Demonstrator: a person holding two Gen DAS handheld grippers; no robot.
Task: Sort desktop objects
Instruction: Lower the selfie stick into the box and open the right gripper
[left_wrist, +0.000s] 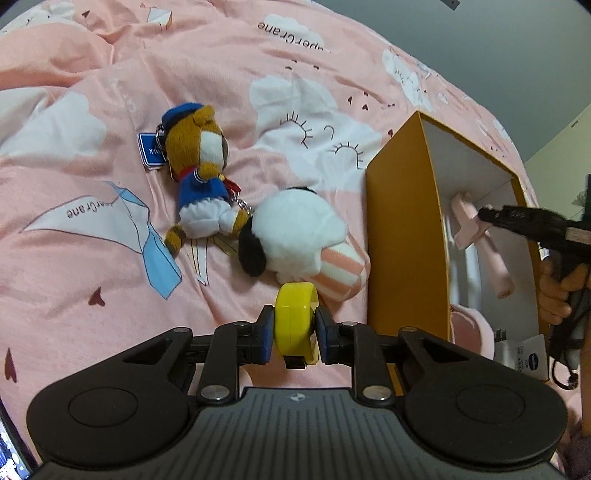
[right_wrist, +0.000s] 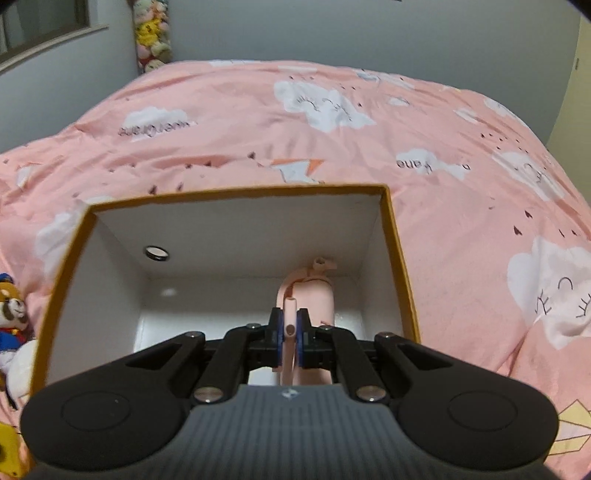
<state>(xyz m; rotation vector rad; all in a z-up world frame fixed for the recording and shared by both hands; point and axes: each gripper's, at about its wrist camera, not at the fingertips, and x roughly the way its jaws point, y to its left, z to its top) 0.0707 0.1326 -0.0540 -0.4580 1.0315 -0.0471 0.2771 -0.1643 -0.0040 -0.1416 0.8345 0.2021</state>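
Two tools are at work over a bed (right_wrist: 461, 155) spread with a pink cloud-print quilt, and one orange box (left_wrist: 402, 229) with white inner walls sits on it, open at the top; everything here is placed against that box.

The left tool (left_wrist: 294, 328) is pinching one yellow ring-shaped thing (left_wrist: 295, 321) between its blue pads, held just off the box's near orange wall, above the quilt; its two fingers press on the ring's flat sides.

The right tool (right_wrist: 290, 328) is pressed together on one pale pink object (right_wrist: 306, 295), gripping a thin part of it, and it reaches in over the box's rim so that the pink object hangs inside the box; from the left wrist view the same tool comes in from the far side of the box, with a hand (left_wrist: 557, 291) behind it.

Outside the box, on the quilt beside its orange wall, lie two plush toys: one white dog plush (left_wrist: 299, 236) with black ears and a striped pink part, nearly against the wall, and one brown bear plush (left_wrist: 203, 177) in a blue sailor suit and cap, farther from the box and touching the dog; one blue tag (left_wrist: 150, 151) hangs at the bear's head.

Inside the box one small dark ring (right_wrist: 157, 253) shows on a white wall.
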